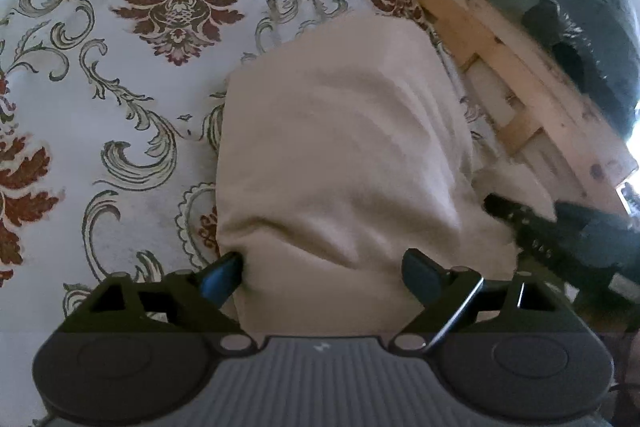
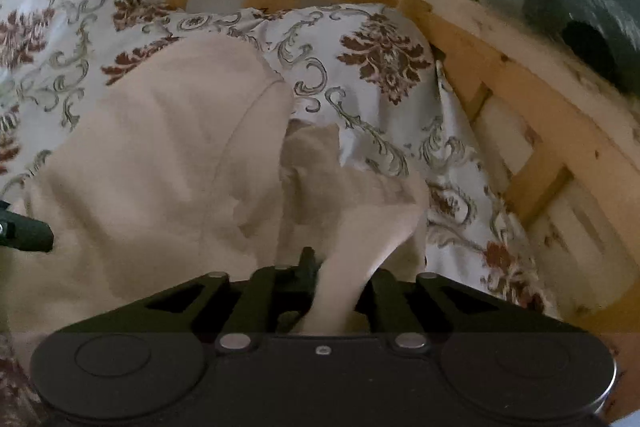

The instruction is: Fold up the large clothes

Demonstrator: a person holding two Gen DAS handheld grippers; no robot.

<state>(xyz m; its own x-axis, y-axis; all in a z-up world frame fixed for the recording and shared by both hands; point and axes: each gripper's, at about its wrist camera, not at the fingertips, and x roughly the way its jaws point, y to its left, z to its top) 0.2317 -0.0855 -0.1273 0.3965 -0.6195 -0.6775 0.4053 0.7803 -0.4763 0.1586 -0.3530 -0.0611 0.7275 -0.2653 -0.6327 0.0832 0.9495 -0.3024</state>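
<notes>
Right tool (image 2: 338,267) pinches one cream garment (image 2: 160,155); left tool (image 1: 320,269) gapes wide around its edge.

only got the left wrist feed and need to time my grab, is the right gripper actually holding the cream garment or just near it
Observer: Yes. The right gripper is shut on a bunched fold of the cream garment.
Operator: is there any loose part i can't see
Observer: A darker flap sticks out past the garment's right edge onto the patterned bedsheet.
Operator: is my left gripper in its view
Observer: Only one black tip, at the far left edge, beside the garment.
</notes>
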